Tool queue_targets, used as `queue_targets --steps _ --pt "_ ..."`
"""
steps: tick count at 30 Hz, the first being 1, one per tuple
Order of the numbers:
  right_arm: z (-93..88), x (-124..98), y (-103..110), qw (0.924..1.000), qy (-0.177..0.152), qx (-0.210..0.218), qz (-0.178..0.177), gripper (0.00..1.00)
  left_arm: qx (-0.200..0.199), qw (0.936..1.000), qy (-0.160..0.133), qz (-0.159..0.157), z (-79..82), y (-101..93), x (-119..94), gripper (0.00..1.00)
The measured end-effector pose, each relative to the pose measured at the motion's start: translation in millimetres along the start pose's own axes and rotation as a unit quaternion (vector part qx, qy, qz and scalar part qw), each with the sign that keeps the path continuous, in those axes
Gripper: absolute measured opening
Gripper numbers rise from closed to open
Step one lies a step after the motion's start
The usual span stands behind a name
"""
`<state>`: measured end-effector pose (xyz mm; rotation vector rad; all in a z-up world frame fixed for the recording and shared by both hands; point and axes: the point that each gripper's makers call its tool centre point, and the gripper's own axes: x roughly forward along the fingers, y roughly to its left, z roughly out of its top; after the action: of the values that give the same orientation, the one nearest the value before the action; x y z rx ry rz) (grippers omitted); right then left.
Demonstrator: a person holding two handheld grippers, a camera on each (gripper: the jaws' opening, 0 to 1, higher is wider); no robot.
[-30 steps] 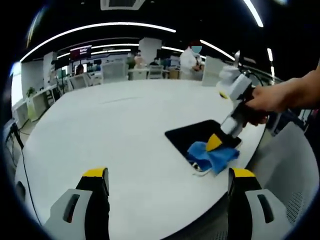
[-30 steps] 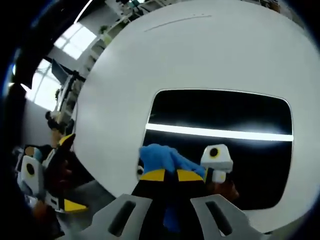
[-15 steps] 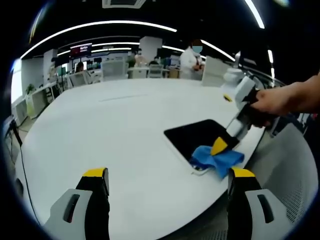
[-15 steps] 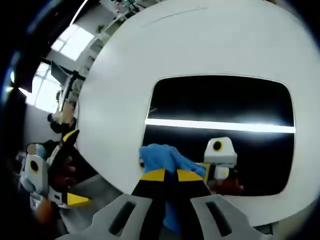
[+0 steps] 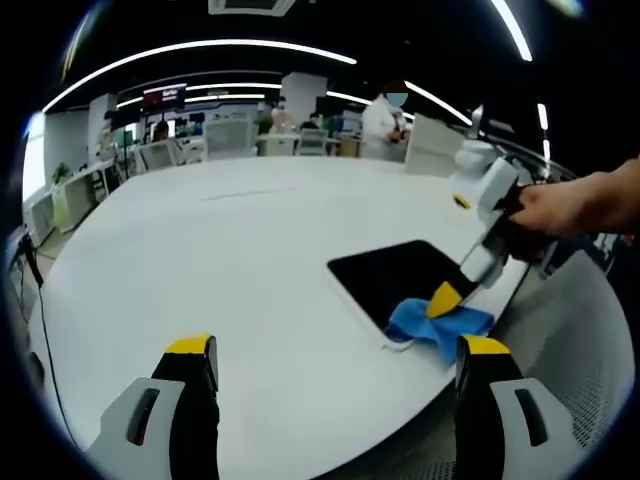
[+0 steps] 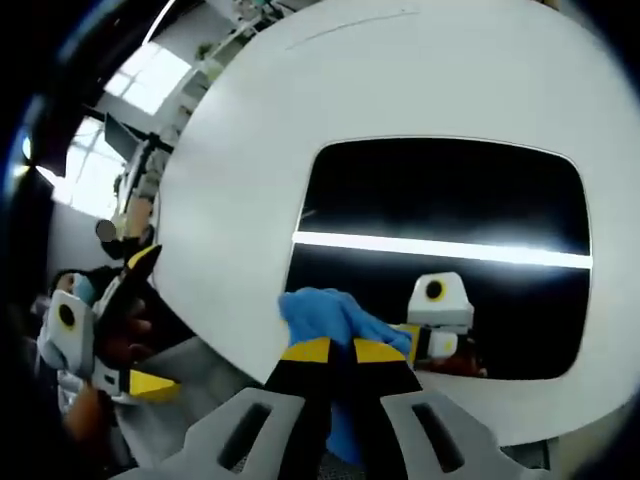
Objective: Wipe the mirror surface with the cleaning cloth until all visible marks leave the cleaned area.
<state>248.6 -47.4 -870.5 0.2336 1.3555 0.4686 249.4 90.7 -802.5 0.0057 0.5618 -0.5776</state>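
Blue cloth point(image 6: 335, 318) bunched in my right tool point(image 6: 333, 352), jaws clamped tight on it, and I had it pressed on the near corner of the mirror point(image 6: 440, 200). In the left gripper view that same right tool point(image 5: 452, 297) came in from the right, my hand point(image 5: 560, 208) behind it, with the cloth point(image 5: 440, 322) sitting right at the mirror's point(image 5: 395, 275) corner and spilling a little over its edge onto the table point(image 5: 220, 260).

Wiping was the step in hand, I judged, and only at one corner; most of the dark glass lay beyond the cloth, not yet covered from where things sat. I couldn't make out any marks on it: the surface gave back a bright ceiling strip and the reflection of my own tool. Next move, as I read it, called for pushing the cloth away across the glass with steady pressure, keeping the mirror from sliding toward the table edge just beside it.

My left tool point(image 5: 335, 360) hung over the table with its jaws wide apart, holding nothing.

White, round and smooth, that table point(image 6: 250, 150). Beyond it, an open office with desks, long light strips overhead, and a person point(image 5: 383, 118) standing far off.
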Motion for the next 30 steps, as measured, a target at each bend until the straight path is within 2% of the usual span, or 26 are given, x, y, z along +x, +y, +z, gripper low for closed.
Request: queue_targets --steps 11,30 --pt "-2.1 -4 -4 1.0 0.001 -0.002 0.004 0.01 0.0 1.0 0.002 0.0 -0.7 0.0 0 0.99" --pt "-4.8 -16 -28 0.9999 -0.007 0.015 0.003 0.01 0.005 1.0 0.008 -0.003 -2.5 -0.8 0 0.98"
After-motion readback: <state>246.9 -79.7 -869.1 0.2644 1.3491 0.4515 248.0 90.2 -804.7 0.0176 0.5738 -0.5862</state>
